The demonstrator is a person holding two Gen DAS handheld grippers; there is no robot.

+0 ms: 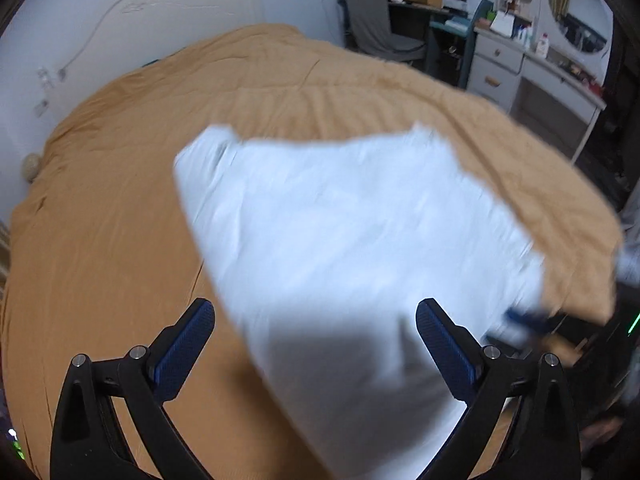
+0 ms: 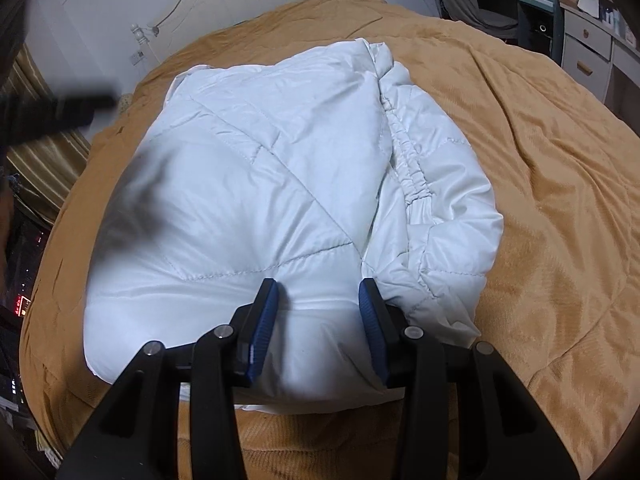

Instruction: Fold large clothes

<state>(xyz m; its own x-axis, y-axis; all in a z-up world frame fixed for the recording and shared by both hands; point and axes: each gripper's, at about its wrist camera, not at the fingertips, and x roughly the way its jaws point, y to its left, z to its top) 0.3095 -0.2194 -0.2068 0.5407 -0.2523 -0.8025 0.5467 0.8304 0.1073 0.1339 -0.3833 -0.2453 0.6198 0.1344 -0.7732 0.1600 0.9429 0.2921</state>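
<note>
Tan quilted bedspread point(image 2: 540, 160) carries my folded white padded jacket point(image 2: 248, 168); right tongs point(image 2: 318, 292) pinch its near fold, left tongs point(image 1: 314, 312) gape empty. I'd press flat before releasing.

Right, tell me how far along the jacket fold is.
Done: the white jacket lies on the bed as a compact bundle, one side folded over the elastic hem. In hand: the right gripper pinches the bundle's near edge between its jaws; the left gripper is open and holds nothing, above the jacket. Left: probably a final fold or flattening, since the bundle looks puffy and uneven.
</note>
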